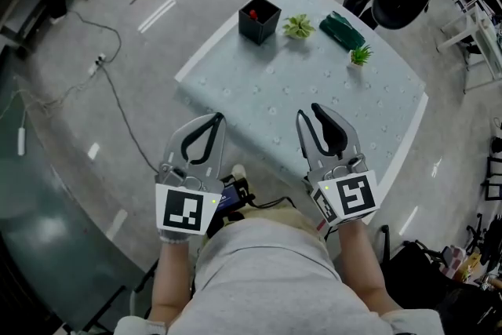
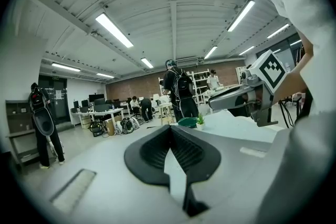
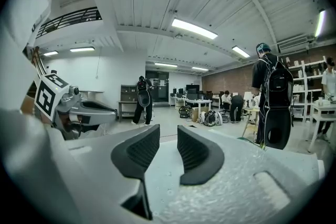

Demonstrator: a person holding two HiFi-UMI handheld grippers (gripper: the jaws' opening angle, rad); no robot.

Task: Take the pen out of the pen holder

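Here, right gripper point(image 1: 307, 112) gapes empty — left gripper point(image 1: 217, 118) closed, holding nothing.

Bright, even light poured from long ceiling strips point(image 2: 116, 30) at eleven o'clock in the left gripper view. The glossy floor point(image 1: 157, 15) flashed white glare streaks. Both gripper views bowed hard into black fisheye corners. Shadows were soft, detail crisp.

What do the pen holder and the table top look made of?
Pen holder: probably plastic, matte black; thin square walls, no glint.
Table top: pale blue-grey sheet with a regular dot pattern and a dull finish; looks like a cloth or foam mat, but I cannot tell which.
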